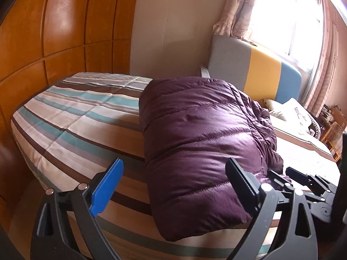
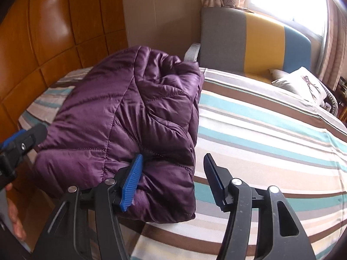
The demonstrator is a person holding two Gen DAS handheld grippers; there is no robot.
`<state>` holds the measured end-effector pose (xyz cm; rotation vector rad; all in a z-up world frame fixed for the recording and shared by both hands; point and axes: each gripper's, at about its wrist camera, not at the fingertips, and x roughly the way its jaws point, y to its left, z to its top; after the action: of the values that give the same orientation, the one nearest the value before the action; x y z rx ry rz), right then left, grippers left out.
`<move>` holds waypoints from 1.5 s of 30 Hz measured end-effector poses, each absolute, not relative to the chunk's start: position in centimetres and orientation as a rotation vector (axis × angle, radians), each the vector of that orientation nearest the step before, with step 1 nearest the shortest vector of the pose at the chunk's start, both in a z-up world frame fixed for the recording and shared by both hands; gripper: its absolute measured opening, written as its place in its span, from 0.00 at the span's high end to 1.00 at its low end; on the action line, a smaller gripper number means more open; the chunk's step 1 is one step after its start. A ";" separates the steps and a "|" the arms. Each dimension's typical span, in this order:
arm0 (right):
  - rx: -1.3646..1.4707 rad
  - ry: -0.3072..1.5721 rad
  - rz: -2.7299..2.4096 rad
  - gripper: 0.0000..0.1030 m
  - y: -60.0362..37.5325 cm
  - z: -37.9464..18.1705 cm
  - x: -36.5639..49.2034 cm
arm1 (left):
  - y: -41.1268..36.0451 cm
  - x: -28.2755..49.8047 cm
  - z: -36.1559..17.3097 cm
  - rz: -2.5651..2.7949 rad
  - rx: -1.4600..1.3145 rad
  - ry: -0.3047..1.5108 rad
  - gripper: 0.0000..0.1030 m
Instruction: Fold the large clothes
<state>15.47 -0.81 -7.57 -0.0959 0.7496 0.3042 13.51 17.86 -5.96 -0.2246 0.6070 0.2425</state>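
Note:
A purple quilted puffer jacket [image 1: 201, 143] lies folded into a thick bundle on the striped bed [image 1: 71, 117]. It also shows in the right wrist view [image 2: 121, 112]. My left gripper [image 1: 173, 184] is open, its jaws wide apart over the bundle's near end, holding nothing. My right gripper [image 2: 173, 179] is open at the bundle's near right corner, with its blue left finger [image 2: 132, 182] resting against the fabric. The right gripper also shows at the right edge of the left wrist view [image 1: 303, 179], and the left gripper at the left edge of the right wrist view [image 2: 19, 143].
Orange wooden wardrobe panels [image 1: 54, 28] stand close beside the bed on the left. A grey, yellow and blue headboard [image 2: 260, 43] and a pillow [image 2: 303, 82] are at the far end under a curtained window [image 1: 288, 17]. Striped bedding [image 2: 271, 134] stretches to the right.

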 end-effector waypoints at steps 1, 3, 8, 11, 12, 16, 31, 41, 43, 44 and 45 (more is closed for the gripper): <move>-0.100 0.745 0.299 0.39 -0.8 -7.3 15.3 | 17.9 13.3 -5.8 0.247 -0.226 0.603 0.05; -0.092 0.736 0.289 0.36 -0.8 -6.7 15.0 | 18.0 12.7 -5.4 0.258 -0.231 0.590 0.02; -0.095 0.723 0.263 0.32 -0.6 -5.4 14.2 | 18.3 11.1 -4.6 0.293 -0.235 0.572 0.02; -0.097 0.696 0.250 0.24 -0.5 -4.5 13.4 | 18.7 10.1 -4.4 0.314 -0.243 0.570 0.02; -0.098 0.684 0.252 0.23 -0.5 -4.2 13.0 | 18.8 9.9 -4.4 0.321 -0.243 0.571 0.02; -0.108 0.635 0.252 0.09 0.0 -2.9 11.4 | 18.7 9.1 -4.3 0.361 -0.216 0.590 0.02; -0.070 0.657 0.219 0.03 -1.2 -3.3 8.7 | 16.1 6.5 -3.1 0.415 -0.210 0.558 0.02; -0.105 0.632 0.207 0.03 -1.4 -3.1 8.0 | 15.1 6.2 -3.2 0.426 -0.182 0.565 0.02; -0.104 0.630 0.210 0.03 -1.3 -3.1 7.9 | 15.0 6.2 -3.3 0.419 -0.182 0.570 0.02; -0.104 0.631 0.211 0.03 -1.3 -3.1 7.9 | 15.0 6.2 -3.4 0.418 -0.185 0.573 0.02; -0.107 0.633 0.211 0.03 -1.3 -3.2 8.0 | 15.0 6.2 -3.4 0.419 -0.188 0.576 0.02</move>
<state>7.98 -1.31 -3.16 -0.1075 0.6326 0.2112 6.20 15.04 -3.40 -0.1881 0.5762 0.4186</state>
